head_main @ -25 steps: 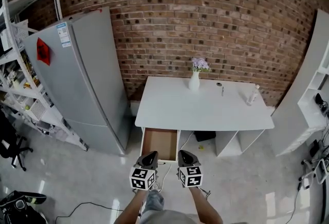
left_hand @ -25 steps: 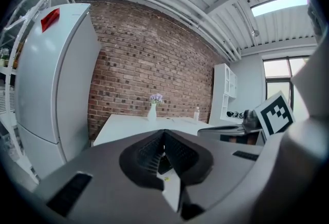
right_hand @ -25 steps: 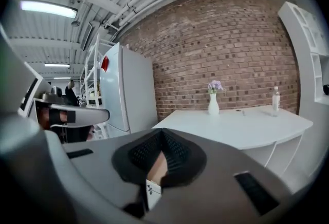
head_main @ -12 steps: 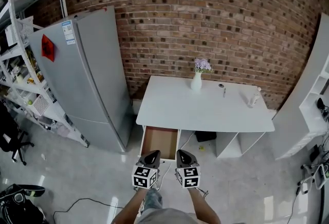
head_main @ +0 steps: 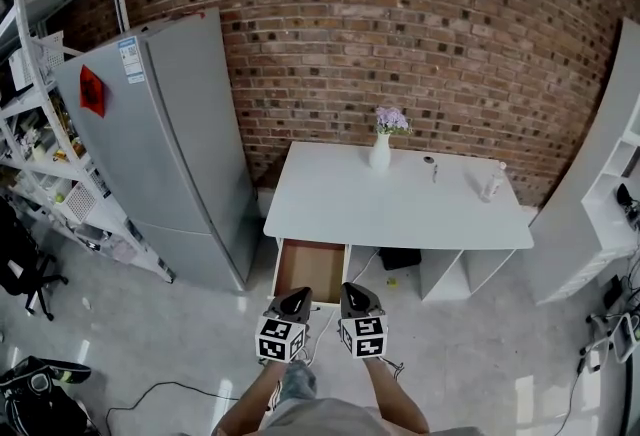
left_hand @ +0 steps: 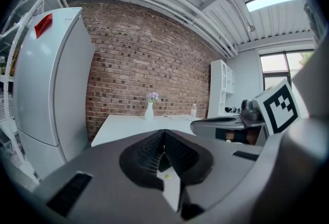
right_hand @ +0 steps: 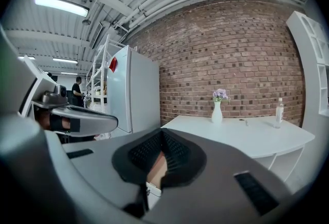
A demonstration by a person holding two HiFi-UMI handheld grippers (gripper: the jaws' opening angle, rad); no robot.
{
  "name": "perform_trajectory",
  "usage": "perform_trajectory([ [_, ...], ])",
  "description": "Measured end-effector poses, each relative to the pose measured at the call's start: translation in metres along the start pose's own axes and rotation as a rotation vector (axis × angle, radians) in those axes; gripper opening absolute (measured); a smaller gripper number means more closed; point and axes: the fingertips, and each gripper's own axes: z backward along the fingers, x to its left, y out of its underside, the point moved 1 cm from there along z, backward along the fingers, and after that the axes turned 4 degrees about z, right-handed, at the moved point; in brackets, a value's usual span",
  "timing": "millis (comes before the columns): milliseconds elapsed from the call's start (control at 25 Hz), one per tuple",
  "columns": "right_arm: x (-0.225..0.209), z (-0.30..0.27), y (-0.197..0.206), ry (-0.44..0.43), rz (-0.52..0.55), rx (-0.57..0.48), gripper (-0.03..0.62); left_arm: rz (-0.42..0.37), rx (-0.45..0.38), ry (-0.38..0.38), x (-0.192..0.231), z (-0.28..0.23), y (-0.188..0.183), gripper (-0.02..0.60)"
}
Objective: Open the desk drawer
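You hold two grey two-jaw grippers side by side, low in the head view, each with a black-and-white marker cube. The left gripper (head_main: 297, 297) has its ribbed black fingers (left_hand: 152, 149) pressed together with nothing between them. The right gripper (head_main: 355, 291) is likewise fully closed and empty, its fingers (right_hand: 174, 149) meeting at the tips. Just beyond both tips is the desk drawer (head_main: 311, 270), pulled out towards you, its brown wooden inside open to view. It sits under the left end of the white desk (head_main: 400, 209). On the desk's far edge stands a white vase of pale purple flowers (head_main: 380, 150), against a red brick wall (head_main: 400, 34). A tall grey fridge (head_main: 170, 154) stands left of the desk.
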Motion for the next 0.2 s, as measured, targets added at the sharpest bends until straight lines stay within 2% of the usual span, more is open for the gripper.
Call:
perform_trajectory([
  [200, 0.0055, 0.0005, -0.0037, -0.005, 0.001, -0.014, 0.017, -0.022, -0.004, 0.006, -0.0020, 0.0024, -0.0025, 0.011],
])
